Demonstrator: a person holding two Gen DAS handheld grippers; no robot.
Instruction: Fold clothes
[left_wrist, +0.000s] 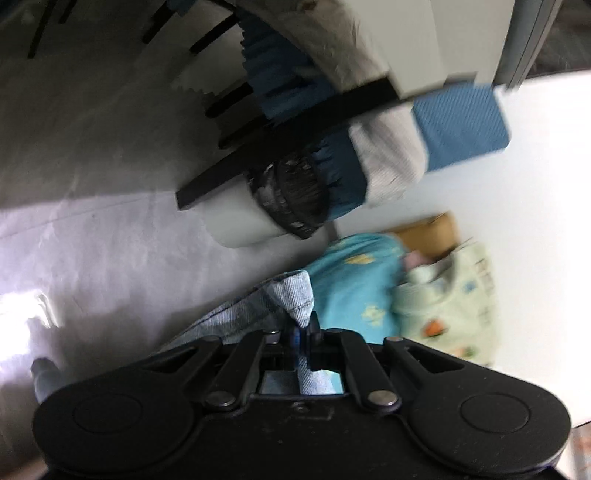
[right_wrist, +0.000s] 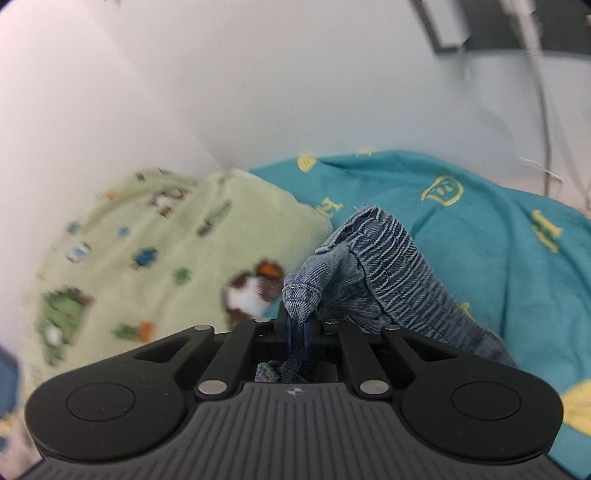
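My left gripper (left_wrist: 301, 332) is shut on a hem of light blue denim shorts (left_wrist: 291, 295), held up in the air; the cloth runs down between the jaws. My right gripper (right_wrist: 297, 325) is shut on another part of the same denim shorts (right_wrist: 384, 273), near the ribbed elastic waistband. A teal garment with yellow prints (right_wrist: 480, 229) and a pale green printed garment (right_wrist: 177, 236) lie just beyond the shorts. Both also show in the left wrist view, the teal one (left_wrist: 354, 280) and the green one (left_wrist: 450, 302).
In the left wrist view, blurred and tilted: a grey floor (left_wrist: 92, 184), black furniture legs (left_wrist: 266, 147), a white-and-blue stack (left_wrist: 461, 122), a dark basket-like object (left_wrist: 295, 195) and a cardboard box (left_wrist: 428, 229). A white wall (right_wrist: 221, 92) and cables (right_wrist: 543, 110) are behind the clothes.
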